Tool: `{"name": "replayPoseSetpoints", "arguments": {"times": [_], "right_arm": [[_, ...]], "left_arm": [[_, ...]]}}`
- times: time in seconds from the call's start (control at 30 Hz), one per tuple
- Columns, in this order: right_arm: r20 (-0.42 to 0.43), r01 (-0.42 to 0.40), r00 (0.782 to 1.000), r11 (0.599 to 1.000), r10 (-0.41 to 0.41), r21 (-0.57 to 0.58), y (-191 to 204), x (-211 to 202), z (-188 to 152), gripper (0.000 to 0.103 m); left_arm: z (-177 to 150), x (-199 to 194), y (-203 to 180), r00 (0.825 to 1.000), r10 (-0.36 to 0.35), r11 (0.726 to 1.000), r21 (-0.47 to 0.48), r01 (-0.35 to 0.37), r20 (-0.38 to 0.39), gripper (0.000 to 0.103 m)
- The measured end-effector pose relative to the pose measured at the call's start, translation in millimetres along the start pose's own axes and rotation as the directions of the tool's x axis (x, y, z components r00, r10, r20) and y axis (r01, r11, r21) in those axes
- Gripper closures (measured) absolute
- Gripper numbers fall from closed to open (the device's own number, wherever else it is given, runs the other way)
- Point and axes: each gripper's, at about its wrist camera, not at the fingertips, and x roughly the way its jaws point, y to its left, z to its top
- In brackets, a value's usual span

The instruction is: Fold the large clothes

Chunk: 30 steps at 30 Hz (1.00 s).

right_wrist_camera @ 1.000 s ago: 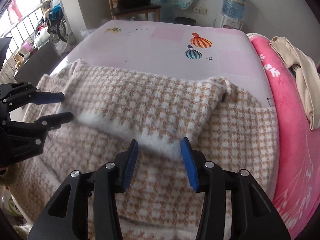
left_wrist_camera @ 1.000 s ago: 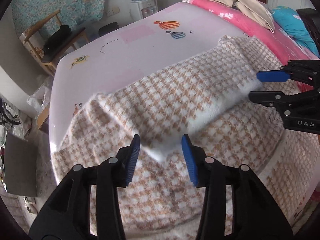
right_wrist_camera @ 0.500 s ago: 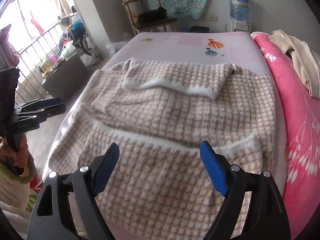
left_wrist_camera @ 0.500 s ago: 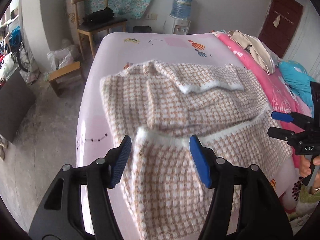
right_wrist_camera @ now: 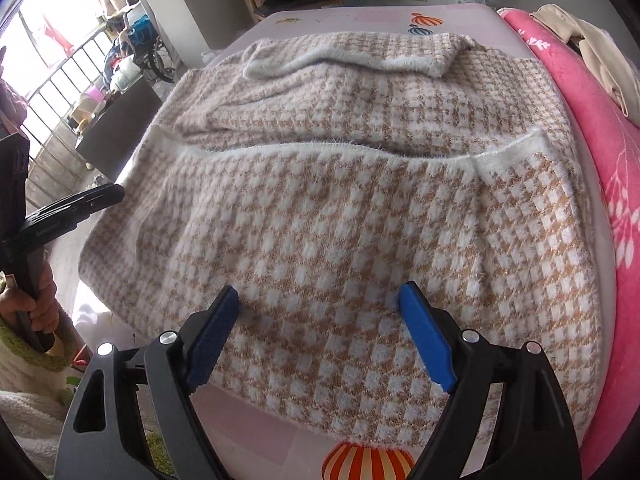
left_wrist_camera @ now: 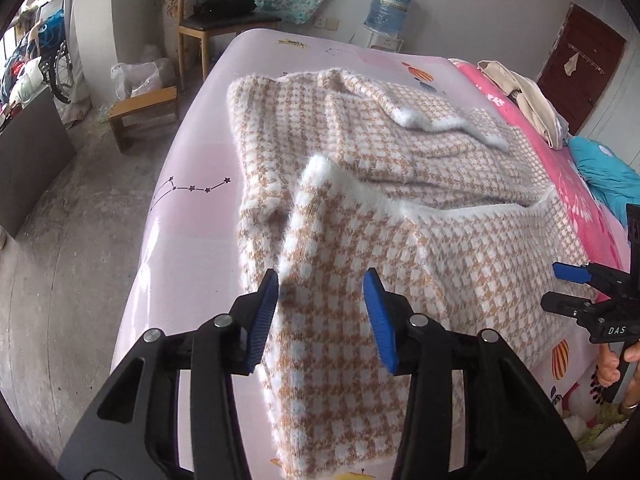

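A bed (left_wrist_camera: 188,168) with a pale pink printed sheet carries the garment (right_wrist_camera: 340,216), a large fuzzy tan-and-white houndstooth knit that lies spread over most of the sheet, its white-trimmed edge folded across the middle and a second trimmed fold at the far end. A pink blanket (right_wrist_camera: 600,128) runs along the right side of the bed, with beige clothing (right_wrist_camera: 592,40) on it. The right hand-held gripper (right_wrist_camera: 318,332) hangs over the near part of the garment with its jaws spread wide, nothing clamped between the blue pads. The left hand-held gripper (left_wrist_camera: 320,312) is over the garment's near left corner; its jaws have just been closing, the cloth lying between them, the pads not visibly pressing on it.
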Motion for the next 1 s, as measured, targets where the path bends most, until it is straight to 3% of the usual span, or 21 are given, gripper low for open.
{"name": "replayPoseSetpoints", "arguments": {"times": [0.23, 0.5, 0.67, 0.73, 0.87, 1.0], "right_arm": [[0.002, -0.002, 1.000, 1.000, 0.002, 0.016, -2.2, 1.7, 1.3, 0.022], [0.004, -0.006, 1.000, 1.000, 0.006, 0.022, -4.9, 2.9, 2.9, 0.022], [0.004, -0.007, 1.000, 1.000, 0.007, 0.026, -6.5, 3.2, 3.4, 0.022], [0.003, -0.009, 1.000, 1.000, 0.009, 0.029, -8.4, 3.7, 3.2, 0.022], [0.000, -0.007, 1.000, 0.999, 0.007, 0.031, -9.7, 5.2, 4.7, 0.022], [0.004, -0.009, 1.000, 0.999, 0.008, 0.038, -9.6, 5.6, 5.6, 0.022]], "left_arm": [[17.6, 23.7, 11.7, 0.995, -0.092, 0.995, -0.041, 0.091, -0.024, 0.066], [34.9, 42.1, 18.9, 0.990, -0.137, 0.985, -0.113, 0.132, -0.041, 0.066], [33.3, 31.4, 9.0, 0.986, -0.165, 0.983, -0.086, 0.162, -0.026, 0.069], [31.4, 27.3, 5.2, 0.987, -0.157, 0.985, -0.071, 0.155, -0.029, 0.069], [26.6, 34.1, -1.0, 0.995, -0.056, 0.998, -0.039, 0.053, -0.086, 0.069], [22.5, 34.7, -5.1, 0.997, -0.008, 1.000, -0.011, 0.007, -0.083, 0.069]]}}
